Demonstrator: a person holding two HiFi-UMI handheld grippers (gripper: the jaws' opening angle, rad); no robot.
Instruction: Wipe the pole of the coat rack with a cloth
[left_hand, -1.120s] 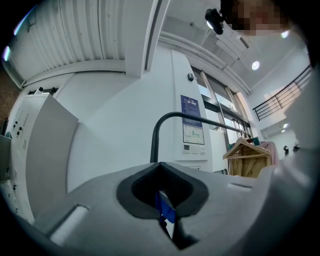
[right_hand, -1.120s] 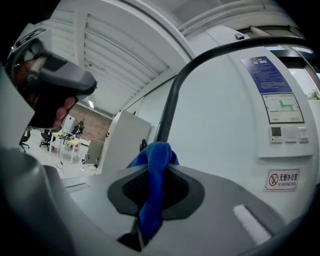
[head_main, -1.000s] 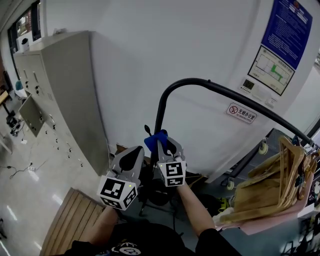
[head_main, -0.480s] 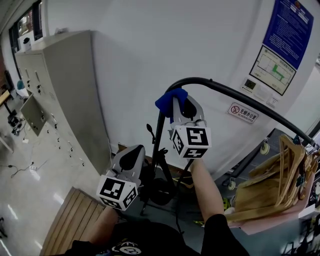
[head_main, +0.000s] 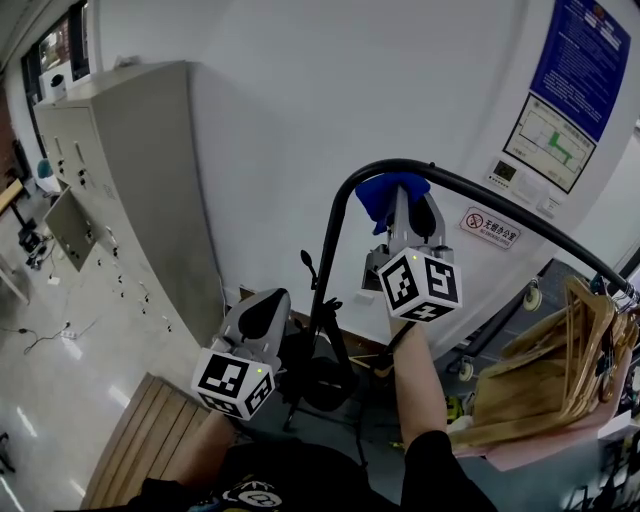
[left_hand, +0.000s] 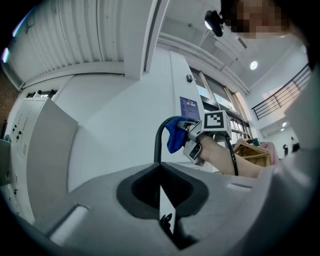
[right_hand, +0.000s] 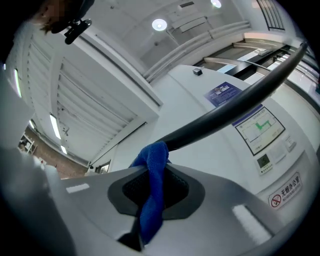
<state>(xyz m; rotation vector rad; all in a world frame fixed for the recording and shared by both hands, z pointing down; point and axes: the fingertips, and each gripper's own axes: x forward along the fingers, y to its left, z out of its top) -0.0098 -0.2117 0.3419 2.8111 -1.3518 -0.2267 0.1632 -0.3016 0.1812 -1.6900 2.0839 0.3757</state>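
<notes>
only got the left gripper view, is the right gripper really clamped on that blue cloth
observer: yes, the right gripper has its jaws shut on the cloth, which runs down between them.
operator: is the cloth on the pole or short of it
observer: touching. In the right gripper view the cloth's top end meets the black pole just past the bend.
</notes>
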